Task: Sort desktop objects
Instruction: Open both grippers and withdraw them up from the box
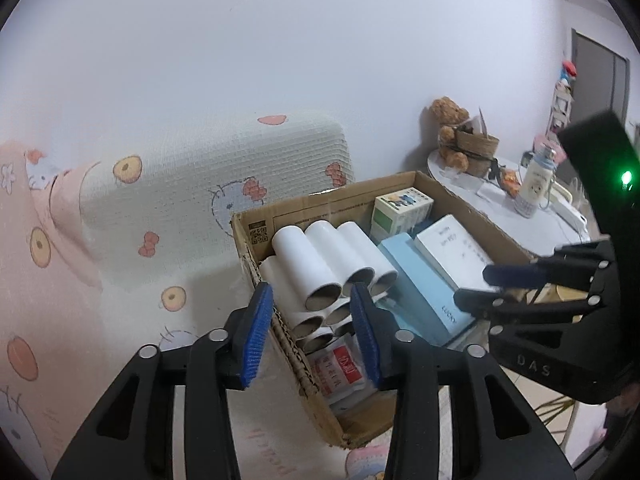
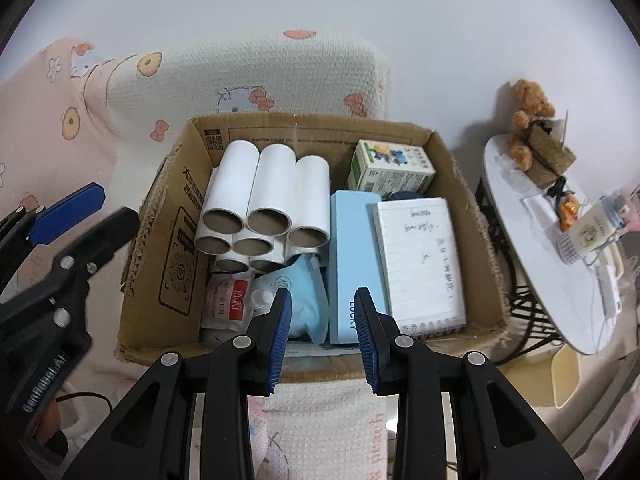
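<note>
An open cardboard box (image 2: 160, 240) sits on a patterned bedcover. It holds several white paper-core rolls (image 2: 272, 184), a light blue box (image 2: 348, 248), a white spiral notebook (image 2: 420, 256), a green-and-white carton (image 2: 390, 168), a red-and-white pouch (image 2: 228, 300) and a pale blue pack (image 2: 304, 292). My right gripper (image 2: 323, 292) hovers over the box's near edge, jaws apart with nothing between them. My left gripper (image 1: 312, 288) hangs over the box's left wall (image 1: 288, 344) and the rolls (image 1: 320, 256), open and empty. Each gripper shows in the other's view: left gripper (image 2: 114, 204), right gripper (image 1: 474, 286).
A white pillow (image 2: 260, 76) with cartoon prints lies behind the box against the wall. A round white side table (image 2: 532, 248) stands to the right, bearing a teddy bear (image 2: 528, 120) with a woven basket and a small bottle (image 2: 588, 232). Pink bedding (image 1: 48, 248) spreads to the left.
</note>
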Action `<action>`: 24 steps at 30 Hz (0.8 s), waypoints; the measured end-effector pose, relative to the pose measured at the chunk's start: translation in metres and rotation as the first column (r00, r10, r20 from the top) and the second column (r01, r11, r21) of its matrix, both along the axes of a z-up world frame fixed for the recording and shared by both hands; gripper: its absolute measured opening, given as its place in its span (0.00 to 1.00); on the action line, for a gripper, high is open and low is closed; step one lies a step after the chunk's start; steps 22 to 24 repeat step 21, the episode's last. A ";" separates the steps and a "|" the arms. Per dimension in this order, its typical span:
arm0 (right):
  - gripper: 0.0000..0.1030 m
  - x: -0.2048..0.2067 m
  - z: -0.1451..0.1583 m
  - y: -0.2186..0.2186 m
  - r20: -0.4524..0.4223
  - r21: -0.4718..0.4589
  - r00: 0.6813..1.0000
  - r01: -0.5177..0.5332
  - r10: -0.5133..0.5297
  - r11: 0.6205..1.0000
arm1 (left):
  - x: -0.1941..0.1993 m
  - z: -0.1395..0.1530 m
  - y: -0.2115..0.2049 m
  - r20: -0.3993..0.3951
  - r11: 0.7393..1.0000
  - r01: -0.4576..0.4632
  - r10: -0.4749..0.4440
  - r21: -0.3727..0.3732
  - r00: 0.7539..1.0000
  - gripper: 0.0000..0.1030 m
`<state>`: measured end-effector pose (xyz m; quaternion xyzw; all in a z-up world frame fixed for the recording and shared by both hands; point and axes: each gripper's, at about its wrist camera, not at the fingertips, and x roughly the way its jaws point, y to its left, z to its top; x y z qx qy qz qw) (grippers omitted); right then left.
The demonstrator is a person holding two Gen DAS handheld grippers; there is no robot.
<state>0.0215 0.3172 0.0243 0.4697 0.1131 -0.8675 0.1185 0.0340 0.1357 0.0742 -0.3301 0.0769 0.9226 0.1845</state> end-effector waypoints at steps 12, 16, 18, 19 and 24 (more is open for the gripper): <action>0.27 0.038 0.016 0.006 -0.056 0.001 0.998 0.031 -0.030 1.000 | 0.007 0.001 -0.008 -0.002 0.999 -0.003 0.003 -0.034 1.000 0.53; 0.28 0.044 0.025 0.010 -0.094 0.014 0.995 0.036 -0.035 0.999 | 0.008 0.004 -0.009 -0.001 1.000 -0.007 0.007 -0.021 1.000 0.53; 0.28 0.045 0.026 0.011 -0.098 0.014 0.995 0.030 -0.028 0.999 | 0.009 0.006 -0.009 -0.017 1.000 -0.007 0.006 -0.019 1.000 0.53; 0.28 0.045 0.026 0.012 -0.095 0.011 0.995 0.027 -0.025 1.000 | 0.010 0.006 -0.009 -0.021 1.000 -0.004 0.004 -0.017 1.000 0.53; 0.28 0.044 0.025 0.013 -0.088 0.006 0.996 0.021 -0.021 1.000 | 0.011 0.007 -0.008 -0.021 1.000 0.005 -0.005 -0.010 1.000 0.53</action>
